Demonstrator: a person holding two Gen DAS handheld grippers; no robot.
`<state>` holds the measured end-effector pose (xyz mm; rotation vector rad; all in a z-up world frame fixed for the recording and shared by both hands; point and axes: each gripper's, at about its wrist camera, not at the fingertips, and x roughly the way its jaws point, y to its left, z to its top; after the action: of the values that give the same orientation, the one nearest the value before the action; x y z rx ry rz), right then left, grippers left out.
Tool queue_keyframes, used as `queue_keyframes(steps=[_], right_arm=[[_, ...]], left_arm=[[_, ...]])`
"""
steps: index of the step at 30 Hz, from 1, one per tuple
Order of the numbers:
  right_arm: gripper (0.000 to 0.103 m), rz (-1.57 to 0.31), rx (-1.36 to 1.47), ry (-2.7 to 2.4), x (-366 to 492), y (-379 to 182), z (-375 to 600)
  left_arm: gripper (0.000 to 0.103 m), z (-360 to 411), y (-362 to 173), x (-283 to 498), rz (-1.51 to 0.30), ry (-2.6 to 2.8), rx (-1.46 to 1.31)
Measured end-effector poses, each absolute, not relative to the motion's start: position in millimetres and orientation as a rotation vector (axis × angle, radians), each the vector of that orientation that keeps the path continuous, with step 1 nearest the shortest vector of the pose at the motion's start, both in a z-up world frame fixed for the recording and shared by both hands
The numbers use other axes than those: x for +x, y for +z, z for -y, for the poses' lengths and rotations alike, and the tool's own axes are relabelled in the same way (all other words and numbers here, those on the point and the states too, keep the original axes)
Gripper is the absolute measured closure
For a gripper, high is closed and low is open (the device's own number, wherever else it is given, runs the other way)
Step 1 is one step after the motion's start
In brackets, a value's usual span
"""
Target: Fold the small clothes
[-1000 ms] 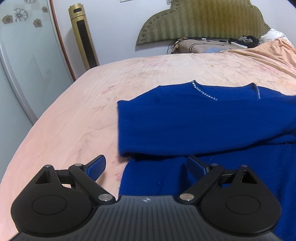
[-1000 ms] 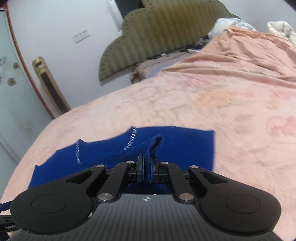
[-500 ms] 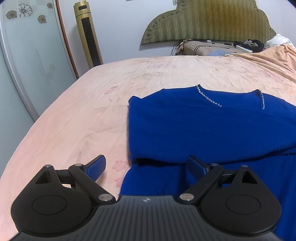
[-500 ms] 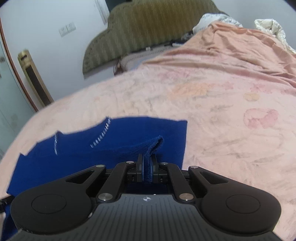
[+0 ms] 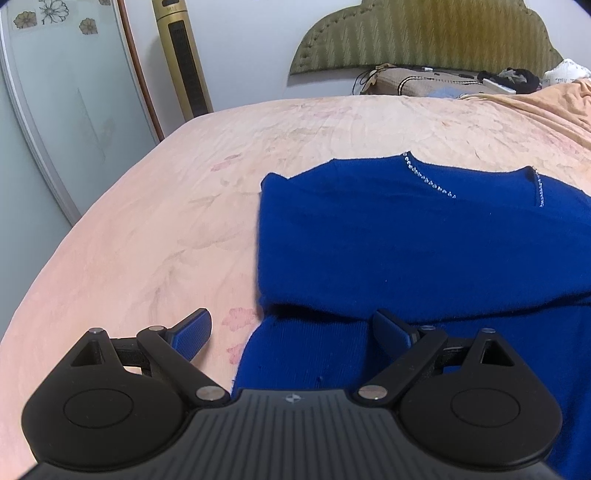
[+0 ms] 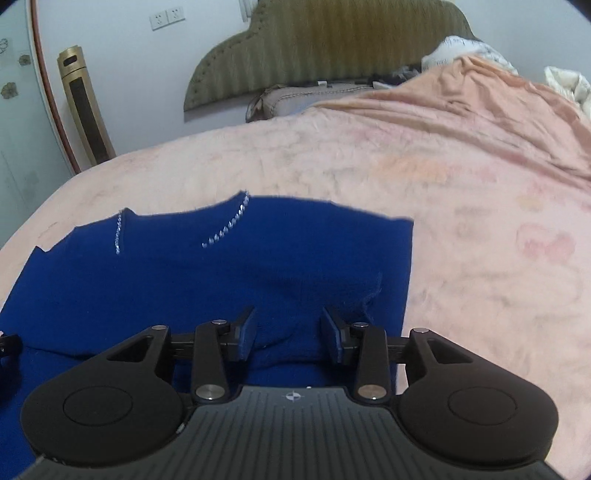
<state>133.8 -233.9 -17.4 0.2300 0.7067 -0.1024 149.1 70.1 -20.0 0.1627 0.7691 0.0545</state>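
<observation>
Blue sweater (image 5: 406, 243) spread flat on the bed (image 5: 155, 221), upper layer folded down over the lower part, fold edge lying just ahead of both tools. Sparkly trim (image 6: 227, 229) glinting along the neckline, far side of the garment. Small raised tuft of knit (image 6: 373, 295) standing up near the right edge. Right tongs (image 6: 289, 334) released, parted over the blue fabric, gripping nothing. Left tongs (image 5: 291, 332) spread wide, one finger (image 5: 192, 334) over the pink sheet, the other finger (image 5: 391, 332) over the sweater's lower layer, holding nothing. Beyond, a rumpled peach blanket (image 6: 480, 107) heaped on the right. Olive padded headboard (image 5: 424, 33) against the wall, gold tower fan (image 5: 183, 59) beside it, frosted glass door (image 5: 55, 110) with flower decals at far left.
</observation>
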Motion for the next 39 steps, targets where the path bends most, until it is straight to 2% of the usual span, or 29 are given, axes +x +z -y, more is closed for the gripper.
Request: queue_keyframes(steps=[5, 9, 13, 18, 26, 39], right_arm=[[0.048, -0.714, 0.214, -0.082, 130.1, -16.4, 231.6], [0.045, -0.724, 0.205, -0.070, 126.3, -17.0, 229.1], [0.032, -0.712, 0.207, -0.040, 116.6, -11.8, 226.2], [0.028, -0.728, 0.190, -0.011, 101.0, -12.9, 221.8], [0.025, -0.751, 0.189, -0.015, 74.4, -16.0, 228.1], [0.024, -0.736, 0.166, -0.040, 36.6, -10.1, 230.7]], left_arm=[[0.008, -71.3, -22.9, 150.1, -0.773, 0.057, 0.162], [0.007, -84.9, -23.3, 154.6, -0.761, 0.124, 0.153], [0.008, -115.3, -26.2, 165.9, -0.794, 0.218, 0.091], [0.007, -141.6, -28.8, 166.5, -0.812, 0.210, 0.001], [0.008, -143.8, -33.6, 165.7, -0.782, 0.283, 0.039], [0.008, -124.9, -16.8, 107.2, -0.791, -0.079, 0.067]])
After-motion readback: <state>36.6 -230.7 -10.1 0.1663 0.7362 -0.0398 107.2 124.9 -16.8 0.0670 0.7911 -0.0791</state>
